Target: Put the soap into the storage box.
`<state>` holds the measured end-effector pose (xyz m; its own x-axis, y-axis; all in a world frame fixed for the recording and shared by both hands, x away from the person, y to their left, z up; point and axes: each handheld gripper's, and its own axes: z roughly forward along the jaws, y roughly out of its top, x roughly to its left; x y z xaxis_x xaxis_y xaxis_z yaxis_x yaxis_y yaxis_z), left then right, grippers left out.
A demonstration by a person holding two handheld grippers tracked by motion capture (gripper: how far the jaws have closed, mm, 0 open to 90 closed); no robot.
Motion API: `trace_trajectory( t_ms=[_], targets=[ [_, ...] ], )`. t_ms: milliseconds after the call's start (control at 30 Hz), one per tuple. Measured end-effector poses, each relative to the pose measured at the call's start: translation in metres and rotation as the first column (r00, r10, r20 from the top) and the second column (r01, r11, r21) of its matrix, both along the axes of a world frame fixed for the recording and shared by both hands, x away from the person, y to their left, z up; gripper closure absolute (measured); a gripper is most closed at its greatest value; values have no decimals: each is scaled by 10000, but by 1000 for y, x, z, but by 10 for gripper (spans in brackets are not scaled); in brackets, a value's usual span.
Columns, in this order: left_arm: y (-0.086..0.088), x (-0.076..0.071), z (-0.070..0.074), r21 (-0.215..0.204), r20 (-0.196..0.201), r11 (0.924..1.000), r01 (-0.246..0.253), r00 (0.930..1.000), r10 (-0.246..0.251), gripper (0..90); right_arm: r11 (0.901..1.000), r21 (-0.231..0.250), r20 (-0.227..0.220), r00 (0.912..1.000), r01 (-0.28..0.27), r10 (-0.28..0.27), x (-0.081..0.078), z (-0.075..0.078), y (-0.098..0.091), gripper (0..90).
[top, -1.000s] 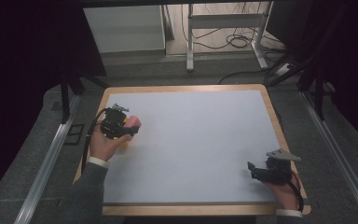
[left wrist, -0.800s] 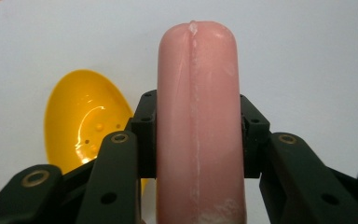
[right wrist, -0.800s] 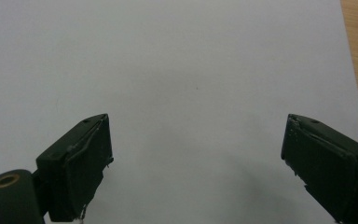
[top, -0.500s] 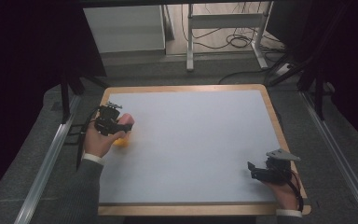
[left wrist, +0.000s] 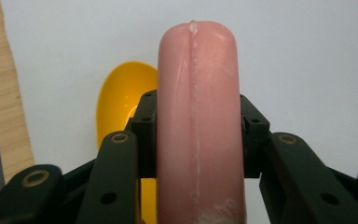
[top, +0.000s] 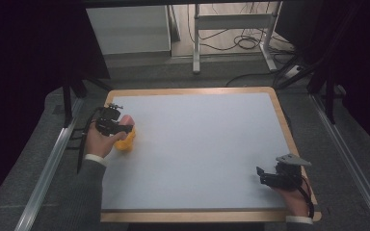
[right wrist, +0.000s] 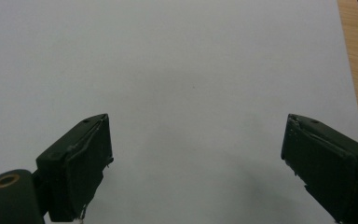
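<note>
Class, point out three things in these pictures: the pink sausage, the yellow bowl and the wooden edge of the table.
sausage (left wrist: 198,121), left gripper view, middle of its pink body
bowl (left wrist: 116,100), left gripper view, inner yellow wall
wooden edge (top: 188,91), high view, far strip of the table

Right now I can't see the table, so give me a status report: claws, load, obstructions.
Left claw shut on pink sausage, above yellow bowl. Right claw open, nothing between its jaws, over bare white tabletop. Nothing in the way.
</note>
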<state>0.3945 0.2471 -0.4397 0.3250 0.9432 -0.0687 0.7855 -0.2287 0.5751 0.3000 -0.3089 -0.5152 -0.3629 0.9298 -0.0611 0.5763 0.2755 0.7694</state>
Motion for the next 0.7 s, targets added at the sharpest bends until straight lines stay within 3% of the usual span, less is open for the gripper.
trace_trajectory(
  t_ms=[400,700],
  targets=[
    [10,11,-27,36,-590,9988,-487,9971,489,599,10000,-50,-40,10000,-11,11,0,-1,0,83],
    [14,12,-38,18,-790,9982,-593,9951,592,599,10000,-74,-48,10000,-12,11,1,-2,1,83]
  ],
)
